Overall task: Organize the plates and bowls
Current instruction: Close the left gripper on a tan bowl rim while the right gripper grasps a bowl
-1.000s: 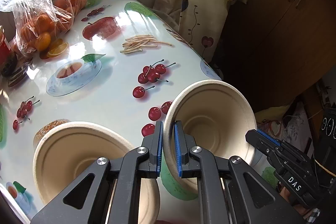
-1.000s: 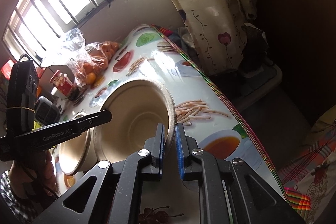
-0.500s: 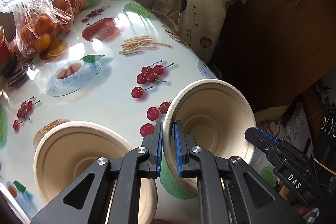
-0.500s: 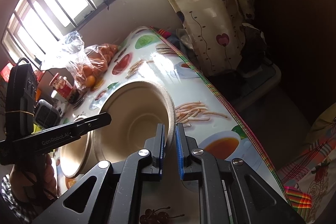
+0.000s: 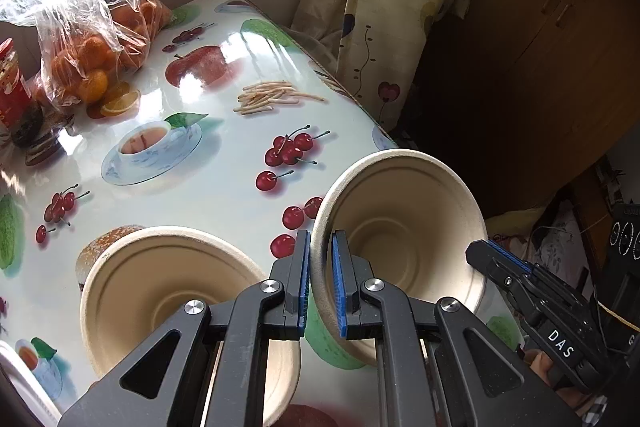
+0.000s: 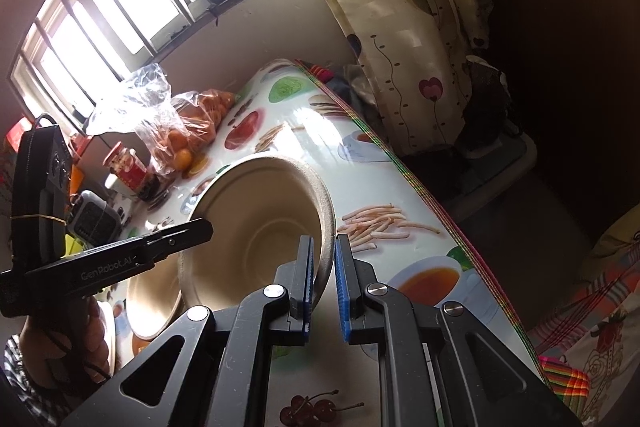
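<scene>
Left wrist view first: left gripper (image 5: 319, 283) clamped down on the near rim of a beige bowl (image 5: 404, 239), blue pads (image 5: 305, 279) pinching the wall from both sides. Bowl tipped up on edge at lower right of the frame, mouth facing the lens, at the edge of the table (image 5: 224, 183). Right gripper (image 5: 496, 259) poking in from the far right at the opposite rim. Second bowl (image 5: 160, 291) sitting mouth-up at lower left, just beside the held one. Looks like moulded pulp or paper, matte, slightly fibrous, rolled lip, ringed bottom. Probably super light and a bit flexy, so rim likely to bend or crease if squeezed hard; not slippery though, and not breakable like ceramic. Best hold looks like the rolled lip, where the wall is stiffest.

Right wrist view: right gripper (image 6: 322, 279) closed narrow on the right-hand rim of the same bowl (image 6: 260, 223), the lip sandwiched between the pads. Bowl at centre of frame, tilted, above the fruit-print tablecloth. Left gripper (image 6: 188, 233) reaching in from the left edge onto the other rim. Second bowl (image 6: 154, 299) peeking out below left, partly hidden behind the held one. Same pale tan finish, no visible stains or dents. With two grips on one featherweight bowl, twisting seems the main risk.
</scene>
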A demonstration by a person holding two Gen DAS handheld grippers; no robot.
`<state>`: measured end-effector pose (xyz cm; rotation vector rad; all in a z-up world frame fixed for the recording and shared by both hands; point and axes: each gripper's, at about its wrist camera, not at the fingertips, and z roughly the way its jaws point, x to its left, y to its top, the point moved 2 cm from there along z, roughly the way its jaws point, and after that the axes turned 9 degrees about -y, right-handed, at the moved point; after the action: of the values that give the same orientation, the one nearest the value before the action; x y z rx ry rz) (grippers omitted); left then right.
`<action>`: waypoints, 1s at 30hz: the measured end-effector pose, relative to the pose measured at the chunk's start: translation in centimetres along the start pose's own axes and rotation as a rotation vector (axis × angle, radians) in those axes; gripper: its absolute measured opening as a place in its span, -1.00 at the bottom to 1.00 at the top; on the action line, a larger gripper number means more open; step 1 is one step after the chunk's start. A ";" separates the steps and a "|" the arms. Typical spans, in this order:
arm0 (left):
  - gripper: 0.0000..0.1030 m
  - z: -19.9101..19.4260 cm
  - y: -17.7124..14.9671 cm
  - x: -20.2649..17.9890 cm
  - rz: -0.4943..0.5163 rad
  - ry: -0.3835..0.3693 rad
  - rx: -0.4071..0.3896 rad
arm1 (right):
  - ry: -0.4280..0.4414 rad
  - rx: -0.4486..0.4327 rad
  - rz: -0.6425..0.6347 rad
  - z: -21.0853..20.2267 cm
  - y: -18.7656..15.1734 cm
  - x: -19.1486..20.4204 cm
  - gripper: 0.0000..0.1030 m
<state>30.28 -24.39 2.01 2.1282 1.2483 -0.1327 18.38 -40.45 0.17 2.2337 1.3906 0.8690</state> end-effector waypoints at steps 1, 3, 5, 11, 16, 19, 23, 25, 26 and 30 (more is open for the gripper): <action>-0.80 -0.2 0.0 0.0 0.000 0.000 -0.003 | 0.001 -0.003 -0.002 -0.2 0.0 0.1 -0.79; -0.80 -0.5 -0.1 -0.1 0.001 0.000 -0.007 | 0.003 -0.009 -0.005 -0.5 0.1 0.3 -0.79; -0.80 -0.9 -0.2 -0.1 0.001 0.001 -0.013 | 0.005 -0.014 -0.008 -0.8 0.1 0.5 -0.79; -0.79 -2.1 -0.5 -0.1 -0.004 0.003 -0.031 | 0.013 -0.026 -0.022 -1.5 0.1 1.4 -0.79; -0.80 -3.3 -0.8 0.0 -0.006 0.008 -0.049 | 0.024 -0.039 -0.035 -2.2 0.1 2.0 -0.79; -0.79 -3.8 -1.0 0.0 -0.008 0.012 -0.056 | 0.028 -0.044 -0.043 -2.6 0.0 2.4 -0.79; -0.80 -4.3 -1.2 0.0 -0.011 0.013 -0.064 | 0.032 -0.049 -0.049 -2.9 -0.2 2.8 -0.79; -0.80 -4.6 -1.4 0.0 -0.012 0.014 -0.068 | 0.033 -0.050 -0.054 -3.1 -0.1 3.0 -0.79; -0.80 -4.8 -1.4 0.0 -0.012 0.015 -0.070 | 0.034 -0.050 -0.056 -3.1 -0.2 3.1 -0.79; -0.80 -5.5 -1.7 0.3 -0.021 0.019 -0.080 | 0.043 -0.055 -0.068 -3.3 -0.1 3.7 -0.79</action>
<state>27.79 -20.45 5.34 2.0528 1.2661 -0.0705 17.24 -37.13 3.70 2.1258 1.4357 0.9255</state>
